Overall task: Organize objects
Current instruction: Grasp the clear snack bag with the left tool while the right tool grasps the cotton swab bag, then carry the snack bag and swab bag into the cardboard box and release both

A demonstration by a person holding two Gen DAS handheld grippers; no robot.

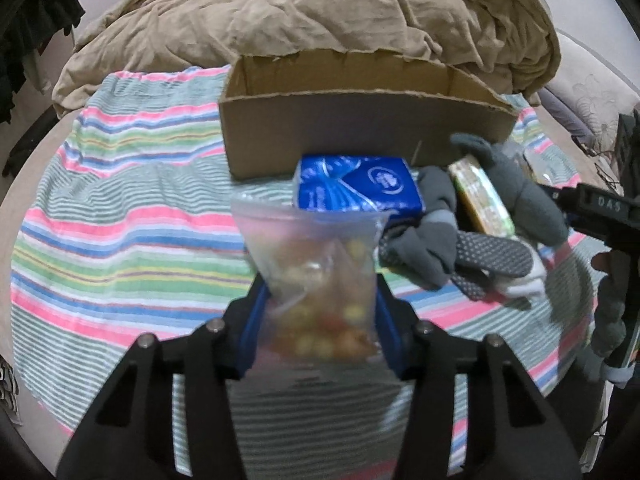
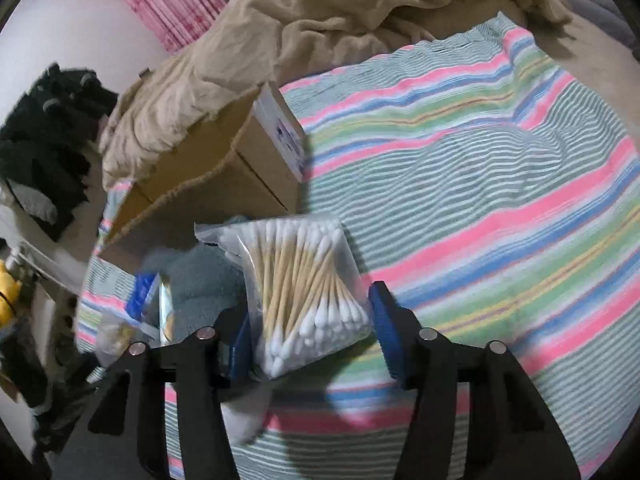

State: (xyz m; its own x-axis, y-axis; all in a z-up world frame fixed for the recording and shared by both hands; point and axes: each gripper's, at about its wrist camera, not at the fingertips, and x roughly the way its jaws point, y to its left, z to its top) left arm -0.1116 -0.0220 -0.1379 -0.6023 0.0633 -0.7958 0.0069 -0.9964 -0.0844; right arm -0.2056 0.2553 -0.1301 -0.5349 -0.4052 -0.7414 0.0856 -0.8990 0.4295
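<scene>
Clear plastic bag of small coloured beads (image 1: 320, 292), pinched between the blue pads of the left gripper (image 1: 320, 312) and held above the striped towel (image 1: 132, 208), just short of the open brown cardboard box (image 1: 360, 120). Clear zip bag of wooden cotton swabs (image 2: 300, 292), sitting between the right gripper (image 2: 310, 340) pads, left pad touching, right pad a little apart: cannot tell whether truly clamped. Box interior apparently bare as far as visible, so sorting judged barely begun. Left beside the box: blue tissue pack (image 1: 356, 184), grey socks (image 1: 436, 236), green-and-yellow packet (image 1: 480, 196). Both tools aimed forward and slightly down, the left squarely at the box, the right angled toward its corner.
</scene>
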